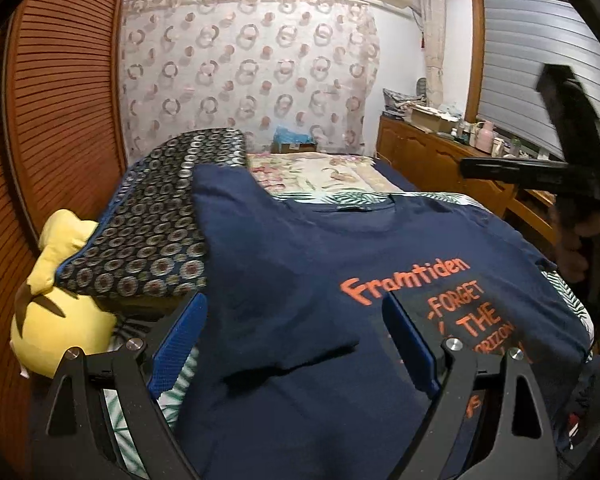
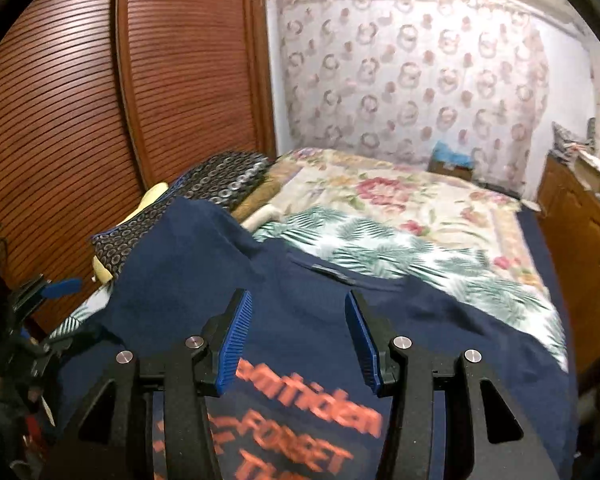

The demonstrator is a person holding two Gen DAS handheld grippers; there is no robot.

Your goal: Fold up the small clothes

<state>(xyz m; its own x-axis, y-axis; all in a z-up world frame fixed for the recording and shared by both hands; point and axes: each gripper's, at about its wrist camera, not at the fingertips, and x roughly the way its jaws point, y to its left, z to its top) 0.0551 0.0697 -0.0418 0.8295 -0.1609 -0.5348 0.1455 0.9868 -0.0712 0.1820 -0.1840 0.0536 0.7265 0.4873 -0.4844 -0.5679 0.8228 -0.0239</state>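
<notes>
T-shirt (image 1: 300, 264): navy, orange lettering, spread face up on the bed (image 2: 420, 216); one sleeve folded inward, the other draped over the dotted cushion (image 1: 152, 216).
Left gripper (image 1: 296, 340): fingers spread, nothing between them, above the shirt's lower half.
Right gripper (image 2: 300, 336): fingers spread, nothing held, over the shirt's chest.
Yellow plush toy (image 1: 56, 300): beside the cushion, by the wardrobe (image 2: 80, 92).

T-shirt (image 1: 300, 280): navy matt knit cloth, orange flat print. Left gripper (image 1: 296, 340) and right gripper (image 2: 298, 334): matt black plastic frames, ribbed blue pads (image 2: 234, 344), shiny metal bolts. Wardrobe door (image 2: 80, 100), far left: glossy slatted reddish wood. Pillow (image 1: 156, 216): patterned woven cloth. Bedspread (image 2: 380, 248): printed cloth.
</notes>
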